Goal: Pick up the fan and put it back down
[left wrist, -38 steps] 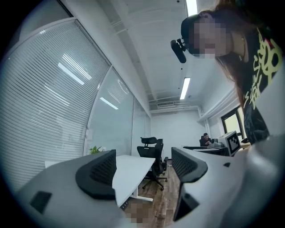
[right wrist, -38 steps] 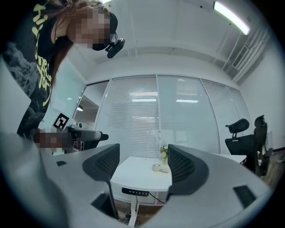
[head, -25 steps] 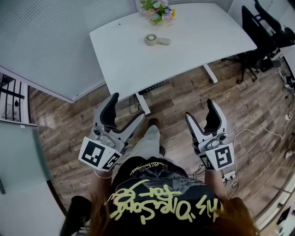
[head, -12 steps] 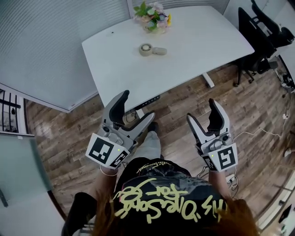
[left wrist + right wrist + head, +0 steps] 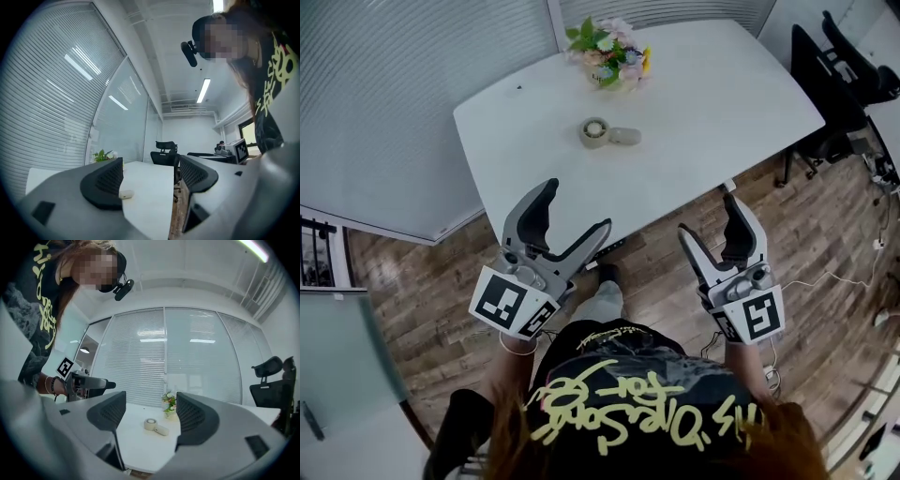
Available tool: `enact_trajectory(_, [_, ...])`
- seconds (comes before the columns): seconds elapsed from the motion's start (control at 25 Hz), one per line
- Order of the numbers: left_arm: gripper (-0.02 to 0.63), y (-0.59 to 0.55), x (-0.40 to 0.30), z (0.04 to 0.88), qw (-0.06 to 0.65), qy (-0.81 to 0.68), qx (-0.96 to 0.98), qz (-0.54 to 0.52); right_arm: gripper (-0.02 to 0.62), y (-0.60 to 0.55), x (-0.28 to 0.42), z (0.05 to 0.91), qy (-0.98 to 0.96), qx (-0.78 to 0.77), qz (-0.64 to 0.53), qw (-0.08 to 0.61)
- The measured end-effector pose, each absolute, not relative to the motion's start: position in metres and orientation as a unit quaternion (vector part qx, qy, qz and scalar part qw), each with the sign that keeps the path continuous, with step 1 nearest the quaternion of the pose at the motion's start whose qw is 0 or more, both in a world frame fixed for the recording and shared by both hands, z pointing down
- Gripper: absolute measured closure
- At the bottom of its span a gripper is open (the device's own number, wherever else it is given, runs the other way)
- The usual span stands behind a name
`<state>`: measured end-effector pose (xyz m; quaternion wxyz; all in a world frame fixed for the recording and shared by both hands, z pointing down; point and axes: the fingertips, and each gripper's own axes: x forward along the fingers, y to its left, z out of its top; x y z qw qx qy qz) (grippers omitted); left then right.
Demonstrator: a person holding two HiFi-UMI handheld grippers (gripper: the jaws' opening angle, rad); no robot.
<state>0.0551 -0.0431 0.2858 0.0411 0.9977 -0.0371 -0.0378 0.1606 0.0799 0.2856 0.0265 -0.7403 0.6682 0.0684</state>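
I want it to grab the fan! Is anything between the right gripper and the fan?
Nothing visible. The fan lies on the table ahead of the open right gripper; the flowers stand beyond it.

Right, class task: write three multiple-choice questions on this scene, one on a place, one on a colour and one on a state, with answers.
1. Where does the small white handheld fan lie?
A. on the white table
B. on the wooden floor
C. between a gripper's fingers

2. What colour is the office chair beside the table?
A. red
B. black
C. white

3. How are the right gripper's fingers?
A. shut on the fan
B. shut on nothing
C. apart, holding nothing

Answers:
1 A: the fan rests on the tabletop near the bunch of flowers.
2 B: its back and seat are black.
3 C: the right gripper view shows a wide gap, with the fan far beyond.
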Motion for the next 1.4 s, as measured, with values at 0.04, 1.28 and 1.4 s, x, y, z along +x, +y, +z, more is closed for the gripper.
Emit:
enact_trajectory(0.04, [0.233, -0.049, 0.061, 0.286, 0.042, -0.035, 0.998, -0.036, 0.276, 0.073, 0.167, 0.289, 0.666, -0.743, 0.063, 0.021])
enact_trajectory(1.28, [0.236, -0.171, 0.122, 0.313, 0.078, -0.042, 0.996, -0.021, 0.276, -0.076, 0.232, 0.31, 0.697, -0.717, 0.033, -0.016])
enact_trajectory(1.4, [0.236, -0.174, 0.119, 0.313, 0.068, -0.06, 0.996, -0.012, 0.276, -0.092, 0.234, 0.308, 0.718, -0.694, 0.041, -0.019])
